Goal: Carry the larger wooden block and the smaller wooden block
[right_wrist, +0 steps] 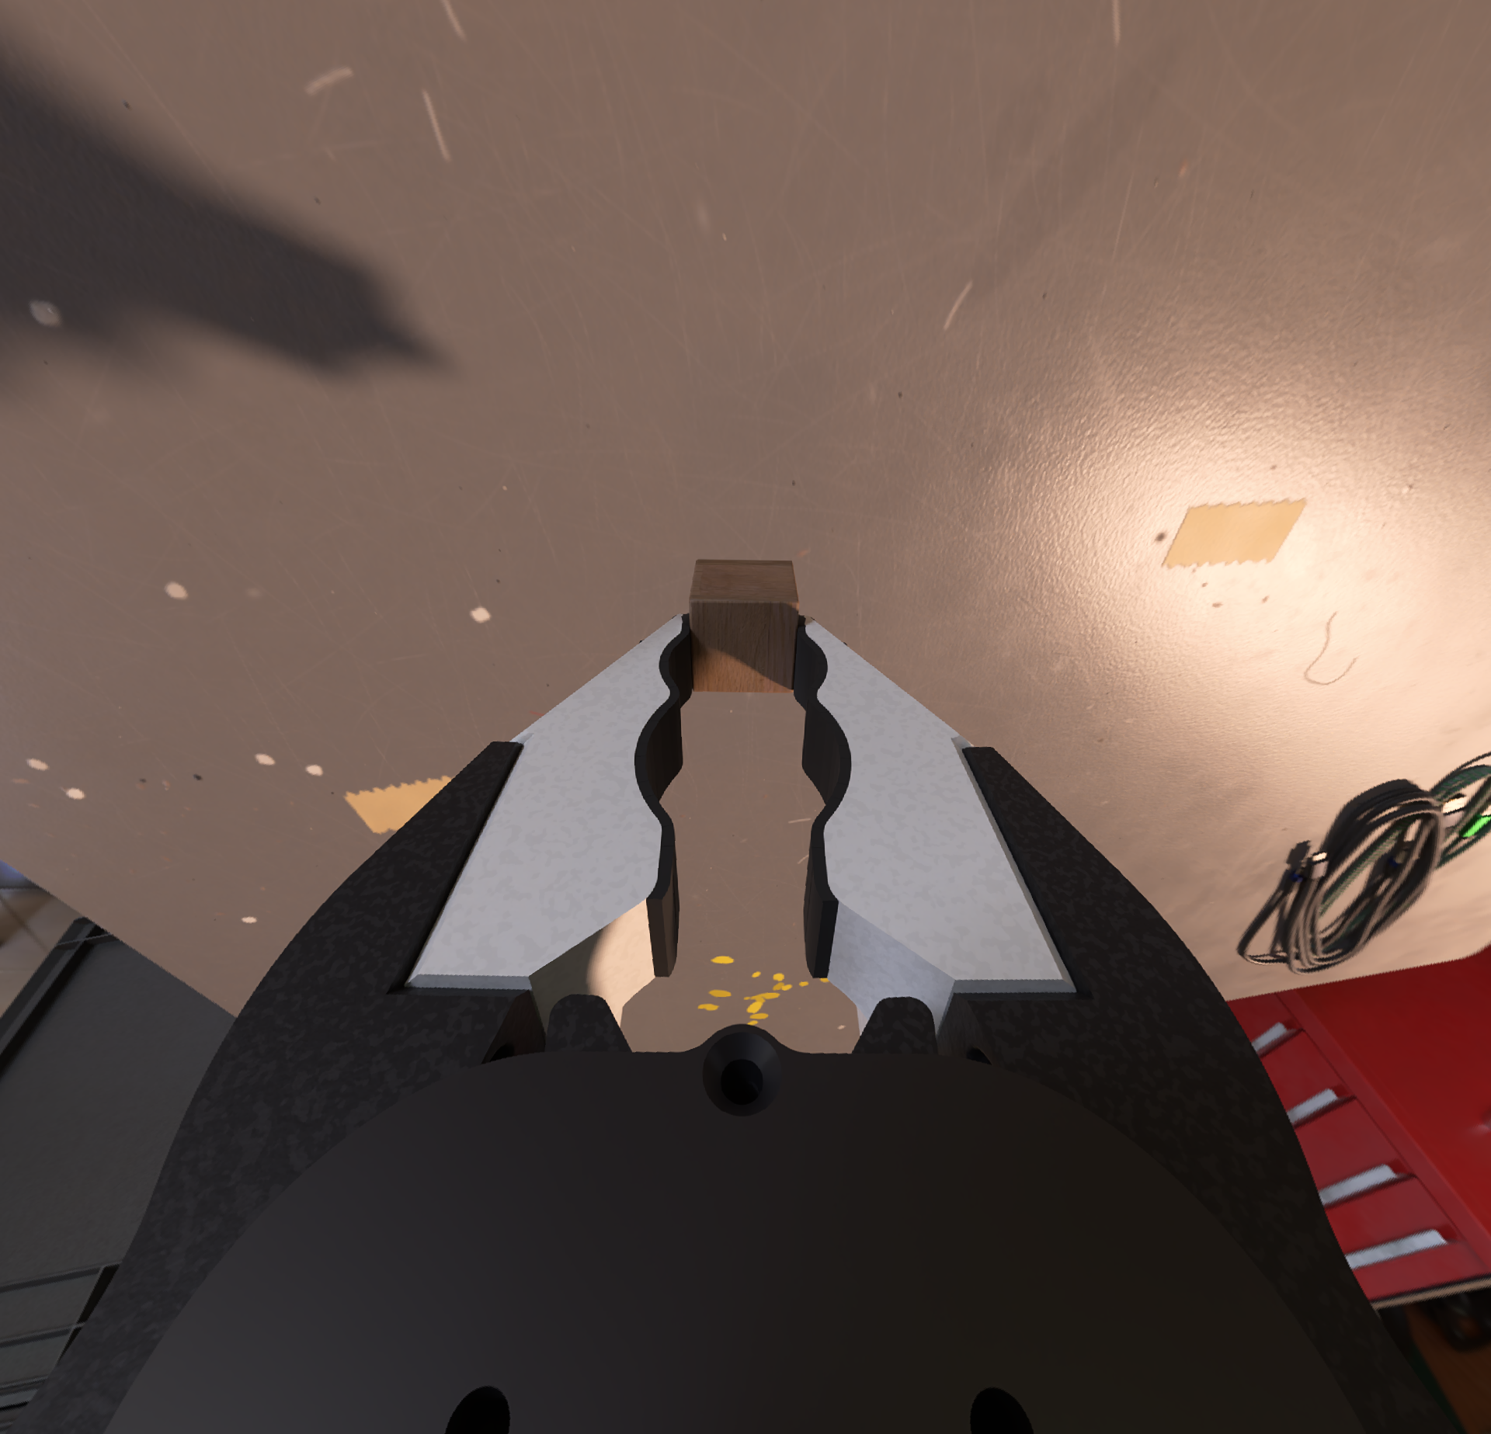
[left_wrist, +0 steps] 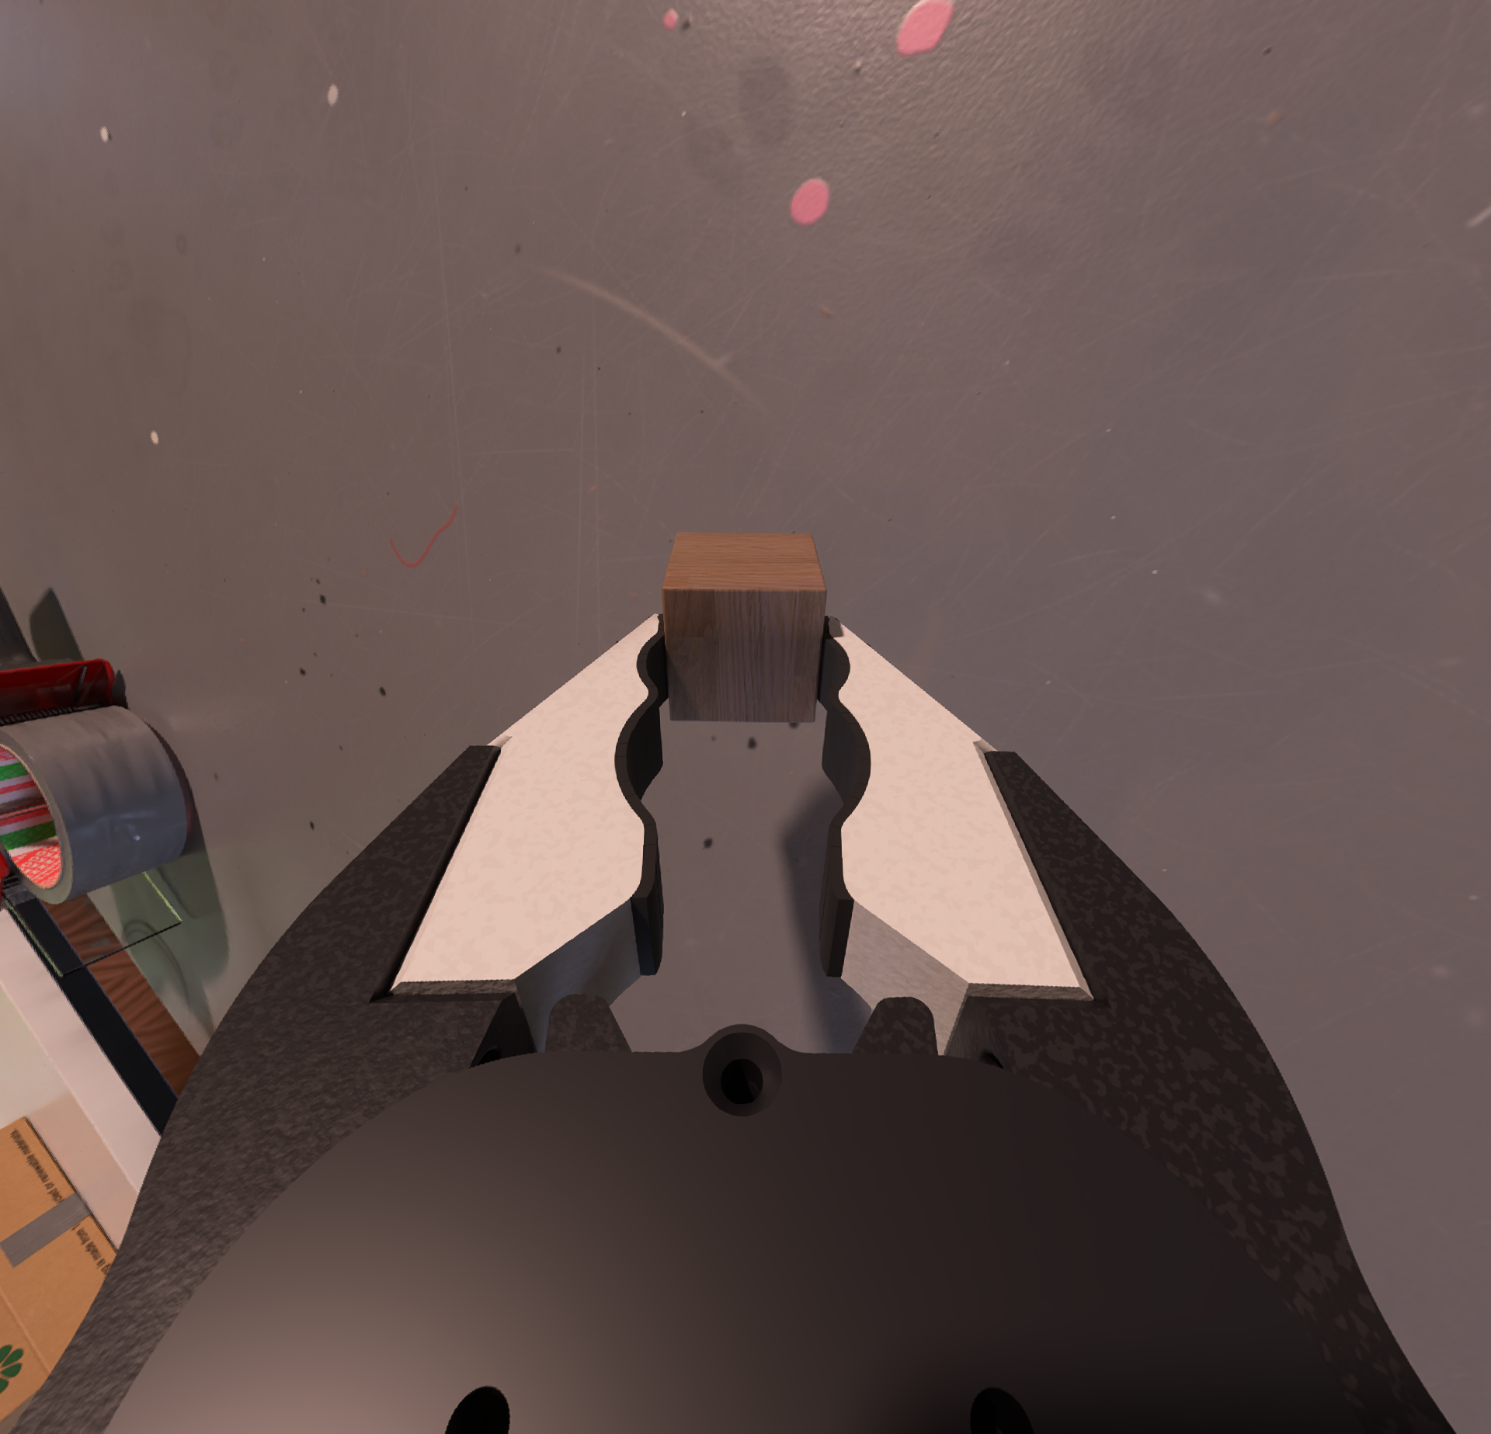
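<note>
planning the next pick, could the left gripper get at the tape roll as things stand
Probably not: the left gripper is shut on the larger wooden block, so it has no free grip, though nothing blocks the tape roll.

Left gripper (left_wrist: 743, 629) and right gripper (right_wrist: 743, 629) both clamped, fingertips gripping

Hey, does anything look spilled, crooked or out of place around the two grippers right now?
Nothing serious. Both wooden cubes sit square in their grips, the larger wooden block in the left gripper, the smaller wooden block in the right gripper. Only pink paint splatters and yellow flecks mark the worktop.
</note>
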Available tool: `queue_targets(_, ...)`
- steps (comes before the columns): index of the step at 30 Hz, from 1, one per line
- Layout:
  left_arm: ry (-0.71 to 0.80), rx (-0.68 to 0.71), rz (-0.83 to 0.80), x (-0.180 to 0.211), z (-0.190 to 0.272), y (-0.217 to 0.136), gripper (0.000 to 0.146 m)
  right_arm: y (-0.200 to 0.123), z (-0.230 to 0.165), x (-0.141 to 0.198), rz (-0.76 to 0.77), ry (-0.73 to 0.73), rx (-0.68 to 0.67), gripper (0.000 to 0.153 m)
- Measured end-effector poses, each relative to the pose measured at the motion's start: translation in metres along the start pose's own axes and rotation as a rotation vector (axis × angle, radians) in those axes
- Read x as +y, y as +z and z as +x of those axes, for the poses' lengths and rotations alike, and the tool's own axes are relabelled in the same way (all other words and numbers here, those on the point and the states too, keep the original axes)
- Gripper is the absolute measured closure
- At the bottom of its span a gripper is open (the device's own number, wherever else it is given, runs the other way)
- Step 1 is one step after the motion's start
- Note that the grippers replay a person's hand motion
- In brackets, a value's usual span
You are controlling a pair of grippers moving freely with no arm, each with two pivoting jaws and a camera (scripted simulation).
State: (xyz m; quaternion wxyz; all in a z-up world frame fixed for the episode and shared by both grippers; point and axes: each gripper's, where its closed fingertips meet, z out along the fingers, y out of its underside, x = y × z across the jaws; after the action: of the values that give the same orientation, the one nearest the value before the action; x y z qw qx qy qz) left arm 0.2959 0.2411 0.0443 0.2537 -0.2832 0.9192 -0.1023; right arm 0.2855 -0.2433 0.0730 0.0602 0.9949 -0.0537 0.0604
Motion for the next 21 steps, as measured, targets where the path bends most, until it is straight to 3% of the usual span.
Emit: queue_targets(21, 0.102, 0.035, -0.028, 0.038, -0.051, 0.014, 0.11, 0.015, 0.052, 0.082, -0.008, 0.088, -0.05, 0.129)
